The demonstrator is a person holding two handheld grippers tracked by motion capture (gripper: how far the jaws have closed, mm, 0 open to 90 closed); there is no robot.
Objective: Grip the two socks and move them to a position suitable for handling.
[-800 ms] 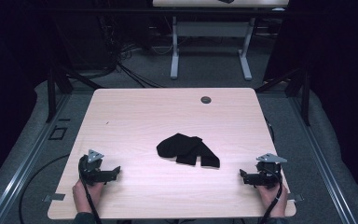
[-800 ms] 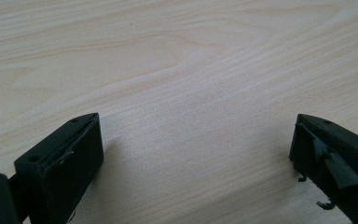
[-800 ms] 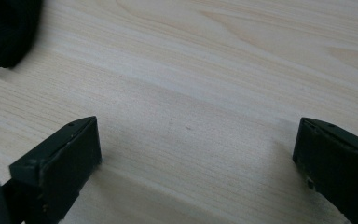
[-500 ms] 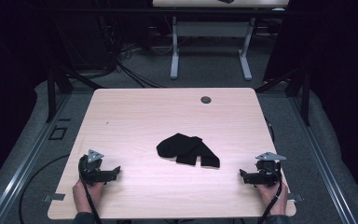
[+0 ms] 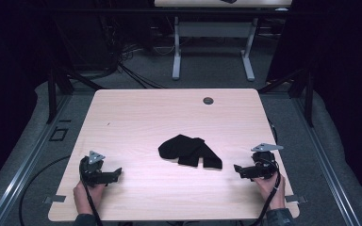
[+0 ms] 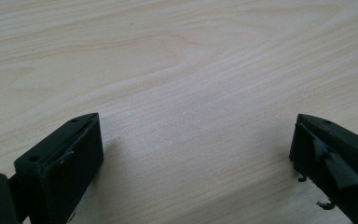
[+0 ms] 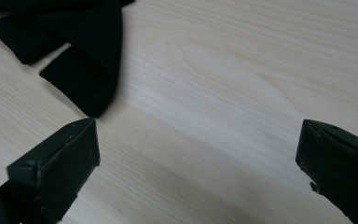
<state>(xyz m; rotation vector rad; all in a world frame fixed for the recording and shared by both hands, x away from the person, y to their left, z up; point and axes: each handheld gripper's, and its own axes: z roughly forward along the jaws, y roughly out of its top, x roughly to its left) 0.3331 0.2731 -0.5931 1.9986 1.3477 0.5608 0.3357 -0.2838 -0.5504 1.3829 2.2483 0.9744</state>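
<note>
In the high view a black cloth [image 5: 190,151] lies crumpled near the middle of the table [image 5: 169,113], a little toward the near edge, well apart from both tools. The left gripper [image 5: 114,173] sits at the near left corner in a hand [image 5: 86,195], pointing right toward the cloth; the right gripper [image 5: 238,168] sits at the near right in the other hand [image 5: 269,187], pointing left. From above, how far the jaws stand apart is hard to read, but the gripper views settle it. The left gripper view shows the left gripper [image 6: 193,161] with its jaws spread wide, nothing between them, and bare pale wood grain ahead. The right gripper view shows the right gripper [image 7: 196,161] likewise spread wide and empty, with pointed ends of the cloth [image 7: 81,60] at the far left, just beyond its left jaw. The table is light wood with rounded corners and a small dark round grommet [image 5: 208,100] near the far edge. It stands on grey carpet [image 5: 207,70] in a dark room; cables [image 5: 132,70] trail on the floor beyond it, and the white legs of a second table [image 5: 212,42] stand farther back.
</note>
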